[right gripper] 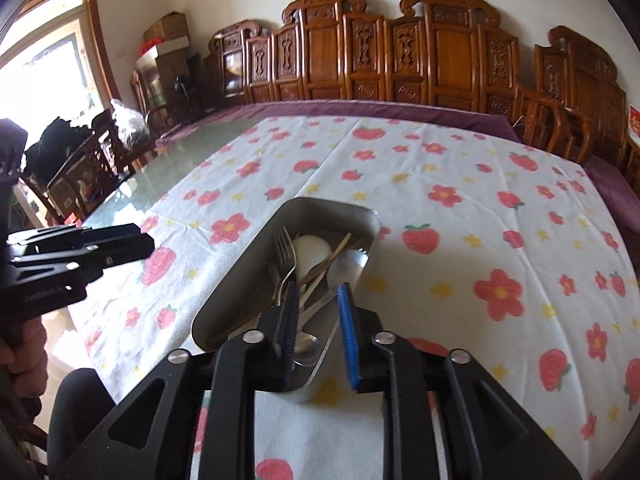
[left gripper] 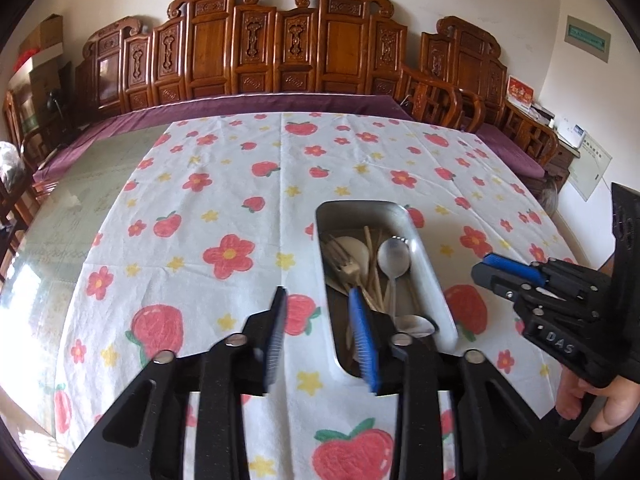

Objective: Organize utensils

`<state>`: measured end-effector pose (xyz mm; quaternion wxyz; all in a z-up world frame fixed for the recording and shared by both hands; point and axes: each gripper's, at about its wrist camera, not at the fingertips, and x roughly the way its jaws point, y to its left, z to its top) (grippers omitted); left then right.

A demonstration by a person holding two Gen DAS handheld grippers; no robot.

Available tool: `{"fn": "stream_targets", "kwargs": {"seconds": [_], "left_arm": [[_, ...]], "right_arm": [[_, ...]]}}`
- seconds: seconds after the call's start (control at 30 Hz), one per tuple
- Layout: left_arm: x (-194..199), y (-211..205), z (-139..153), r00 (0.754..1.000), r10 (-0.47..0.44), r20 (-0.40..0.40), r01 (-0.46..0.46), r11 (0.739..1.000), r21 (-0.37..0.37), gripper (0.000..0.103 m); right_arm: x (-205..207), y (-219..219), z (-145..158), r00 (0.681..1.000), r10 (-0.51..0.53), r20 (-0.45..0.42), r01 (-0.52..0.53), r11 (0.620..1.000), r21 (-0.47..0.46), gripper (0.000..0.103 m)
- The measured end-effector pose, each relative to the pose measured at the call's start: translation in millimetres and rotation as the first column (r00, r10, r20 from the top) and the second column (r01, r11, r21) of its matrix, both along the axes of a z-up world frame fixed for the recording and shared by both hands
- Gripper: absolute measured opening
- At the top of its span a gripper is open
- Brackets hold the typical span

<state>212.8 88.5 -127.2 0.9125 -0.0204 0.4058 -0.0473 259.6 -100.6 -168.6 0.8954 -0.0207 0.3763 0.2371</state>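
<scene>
A metal tray [left gripper: 430, 280] lies on the flowered tablecloth and holds a fork [left gripper: 346, 266], a metal spoon [left gripper: 394, 258], a white spoon [left gripper: 356, 250] and wooden chopsticks [left gripper: 372, 264]. My left gripper [left gripper: 320, 300] is open and empty, just left of the tray's near end. My right gripper [right gripper: 318, 290] is open and empty above the tray's [right gripper: 240, 272] near end, over the fork [right gripper: 286, 248] and spoon [right gripper: 346, 266]. The right gripper also shows in the left wrist view [left gripper: 486, 270], the left gripper in the right wrist view [right gripper: 142, 240].
The tablecloth [left gripper: 224, 200] covers a glass-topped table [left gripper: 60, 216]. A carved wooden bench with a purple cushion [left gripper: 280, 104] runs along the far side. Chairs [right gripper: 80, 172] stand at the left, a window behind them.
</scene>
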Motion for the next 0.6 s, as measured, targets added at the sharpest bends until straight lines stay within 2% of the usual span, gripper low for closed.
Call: {"fn": "stream_targets", "kwargs": {"seconds": [0.03, 0.07, 0.1, 0.13, 0.2, 0.23, 0.3, 0.6], "left_arm": [[-3.3, -3.9, 2.3, 1.000, -0.001, 0.009, 0.001, 1.000, 0.004, 0.051], [-7.3, -8.7, 5.0, 1.000, -0.007, 0.021, 0.007, 1.000, 0.012, 0.054], [-10.0, -12.6, 7.6, 0.999, -0.011, 0.031, 0.010, 1.000, 0.022, 0.066], [-13.7, -17.5, 10.1, 0.999, -0.013, 0.042, 0.012, 0.999, 0.032, 0.077], [-20.6, -25.8, 14.7, 0.998, -0.018, 0.059, 0.016, 0.999, 0.037, 0.087], [-23.8, -30.6, 16.8, 0.998, -0.023, 0.063, 0.021, 0.999, 0.036, 0.091], [-30.3, -39.3, 20.6, 0.997, -0.033, 0.068, 0.031, 0.999, 0.032, 0.094], [-64.0, -69.2, 40.1, 0.994, -0.028, 0.109, 0.026, 1.000, 0.015, 0.095]], "right_arm": [[-6.8, -7.7, 5.1, 1.000, -0.012, 0.015, 0.012, 1.000, 0.001, 0.041], [-11.9, -13.2, 8.9, 0.999, -0.023, 0.027, 0.023, 1.000, 0.003, 0.053], [-18.6, -21.1, 13.8, 0.998, -0.038, 0.041, 0.038, 0.999, 0.008, 0.064], [-25.0, -29.1, 18.0, 0.997, -0.054, 0.052, 0.054, 0.998, 0.015, 0.069], [-35.6, -41.8, 23.7, 0.995, -0.078, 0.060, 0.077, 0.997, 0.024, 0.086], [-40.6, -48.0, 26.2, 0.994, -0.091, 0.061, 0.089, 0.996, 0.026, 0.088], [-52.9, -61.2, 31.9, 0.990, -0.122, 0.073, 0.121, 0.992, 0.024, 0.099], [-99.2, -108.0, 54.9, 0.965, -0.225, 0.133, 0.225, 0.974, 0.020, 0.101]]}}
